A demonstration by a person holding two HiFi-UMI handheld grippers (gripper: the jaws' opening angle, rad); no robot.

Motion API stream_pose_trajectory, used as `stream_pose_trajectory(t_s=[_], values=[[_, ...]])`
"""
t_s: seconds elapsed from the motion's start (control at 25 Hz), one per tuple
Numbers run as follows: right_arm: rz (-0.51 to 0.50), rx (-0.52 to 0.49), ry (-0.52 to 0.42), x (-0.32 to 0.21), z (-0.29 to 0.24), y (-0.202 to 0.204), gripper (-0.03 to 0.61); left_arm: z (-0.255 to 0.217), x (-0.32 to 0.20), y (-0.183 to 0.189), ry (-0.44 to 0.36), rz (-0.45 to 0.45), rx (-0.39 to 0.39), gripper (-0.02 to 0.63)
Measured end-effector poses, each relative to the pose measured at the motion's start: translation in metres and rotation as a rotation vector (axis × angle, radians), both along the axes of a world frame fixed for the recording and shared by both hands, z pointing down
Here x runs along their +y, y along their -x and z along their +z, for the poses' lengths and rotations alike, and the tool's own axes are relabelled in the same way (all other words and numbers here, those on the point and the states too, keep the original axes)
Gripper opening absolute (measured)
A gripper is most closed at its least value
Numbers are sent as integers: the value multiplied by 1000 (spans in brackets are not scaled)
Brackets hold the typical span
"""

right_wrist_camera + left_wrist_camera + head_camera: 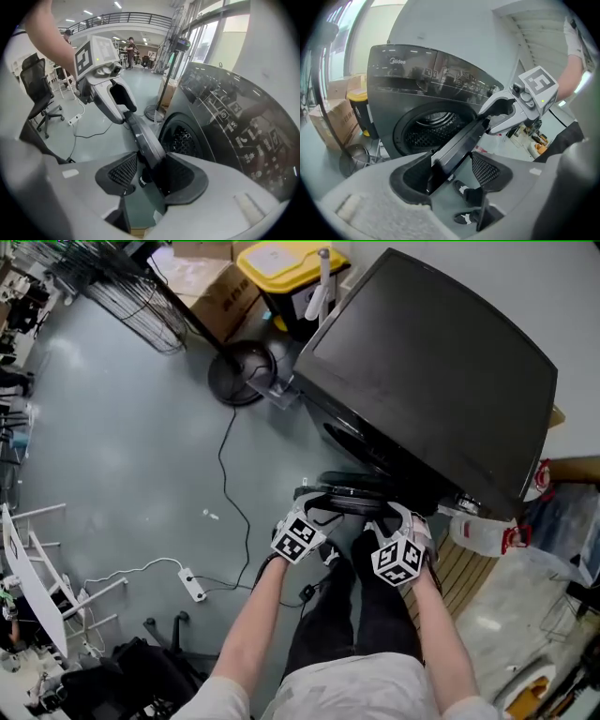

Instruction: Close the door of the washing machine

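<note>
Head view, left gripper (314, 510): mine, at the rim of the door (352, 495), marker cube (298, 538) toward me.
Head view, right gripper (398, 521): mine, just beside the left one, at the same rim.
Head view, washing machine (431, 371): dark, directly beyond both my grippers.
Head view, power strip (193, 585): on the floor, well to the left of my left gripper.
Left gripper view, jaws: apart, with the door (457, 147) passing edge-on between them. It lies against my left pad (412, 173), with a gap to my right pad (487, 169).
Left gripper view, drum opening (431, 126): ahead, left of the open door.
Left gripper view, right gripper (490, 123): ahead and to the right, its tips at the door's far end.
Left gripper view, yellow-lidded bin (358, 98): far left of my jaws, beside the machine.
Right gripper view, jaws: apart around the door (143, 136). It lies against my right pad (180, 174), clear of my left pad (123, 171).
Right gripper view, left gripper (124, 115): ahead, up and to the left, at the door's far end.
Right gripper view, drum opening (183, 138): ahead, right of the door.
Right gripper view, office chair (40, 89): far left.
</note>
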State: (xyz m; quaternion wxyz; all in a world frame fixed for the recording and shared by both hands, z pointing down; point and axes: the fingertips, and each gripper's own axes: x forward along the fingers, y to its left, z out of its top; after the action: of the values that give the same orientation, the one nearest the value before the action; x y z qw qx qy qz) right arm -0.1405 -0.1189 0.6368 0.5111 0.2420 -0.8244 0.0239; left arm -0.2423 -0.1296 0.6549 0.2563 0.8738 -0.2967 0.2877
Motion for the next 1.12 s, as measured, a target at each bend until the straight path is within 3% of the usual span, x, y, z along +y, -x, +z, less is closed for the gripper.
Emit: stream_pose_trajectory(t_s=[0.12, 0.36, 0.6, 0.8, 0.96, 1.0, 1.08, 1.12], values=[[31, -35, -16, -14, -1, -1, 189, -4, -15, 4, -82, -55, -49, 251], [92, -85, -101, -34, -4, -3, 189, -12, -36, 12, -96, -312, 65, 198], [141, -136, -152, -49, -5, -6, 189, -11, -57, 9, -144, -394, 92, 189], [196, -176, -180, -59, -7, -6, 192, -10, -68, 10, -134, -451, 127, 174], [304, -254, -225, -61, -22, -5, 193, -10, -70, 11, -126, -479, 147, 170], [329, -301, -261, -60, -33, -4, 177, -10, -72, 11, -126, -479, 149, 169], [396, -433, -305, -59, -55, -1, 29, -11, -76, 10, -131, -480, 155, 168], [455, -493, -286, -56, -56, -2, 8, -11, -79, 9, -134, -480, 156, 167]])
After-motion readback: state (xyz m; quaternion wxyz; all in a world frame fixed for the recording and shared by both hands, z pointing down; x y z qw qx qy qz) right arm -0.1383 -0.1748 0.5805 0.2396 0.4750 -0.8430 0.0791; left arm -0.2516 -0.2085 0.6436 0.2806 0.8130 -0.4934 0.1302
